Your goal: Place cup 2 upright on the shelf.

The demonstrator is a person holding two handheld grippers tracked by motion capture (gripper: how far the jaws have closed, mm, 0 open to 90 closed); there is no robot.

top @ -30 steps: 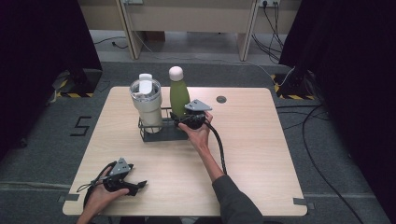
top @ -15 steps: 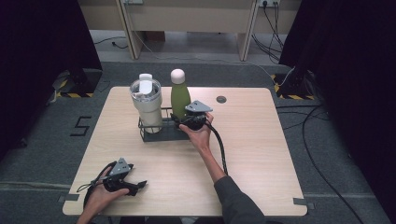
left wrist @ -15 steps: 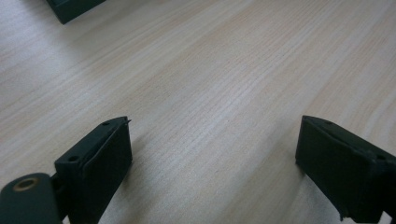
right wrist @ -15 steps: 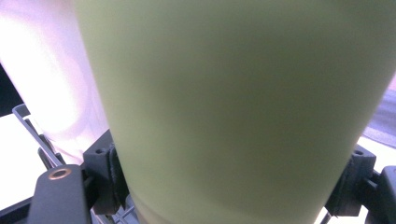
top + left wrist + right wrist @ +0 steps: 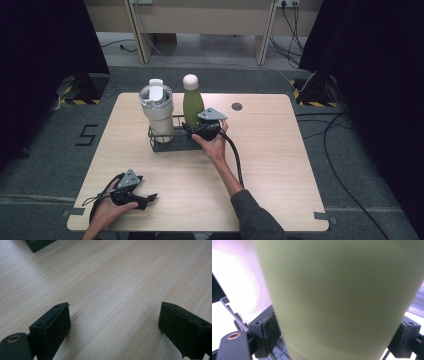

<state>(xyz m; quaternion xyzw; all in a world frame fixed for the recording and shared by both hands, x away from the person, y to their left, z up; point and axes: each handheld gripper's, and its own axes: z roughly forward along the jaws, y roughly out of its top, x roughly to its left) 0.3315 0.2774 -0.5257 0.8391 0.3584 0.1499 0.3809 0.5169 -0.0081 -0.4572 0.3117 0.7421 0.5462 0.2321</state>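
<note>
The green bottle (image 5: pixel 192 104) stands upright in the right end of the black wire rack (image 5: pixel 165 144) on the table (image 5: pixel 280 150), beside a steel tumbler (image 5: pixel 157 107). The right gripper (image 5: pixel 196 131) has just been opening, its jaws still either side of the bottle but loosened. The left gripper (image 5: pixel 150 198) rests released near the table's front edge.

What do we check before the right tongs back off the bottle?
1. Bottle upright in the rack: ok.
2. Right tongs have just been opening, with the bottle between the jaws; pads clear of it: cannot tell.
3. Tumbler upright in the rack beside the bottle: ok.
4. Left tongs open, nothing between the jaws, away from the rack: ok.
5. Table behind the right hand free for the pull-back: ok.
</note>
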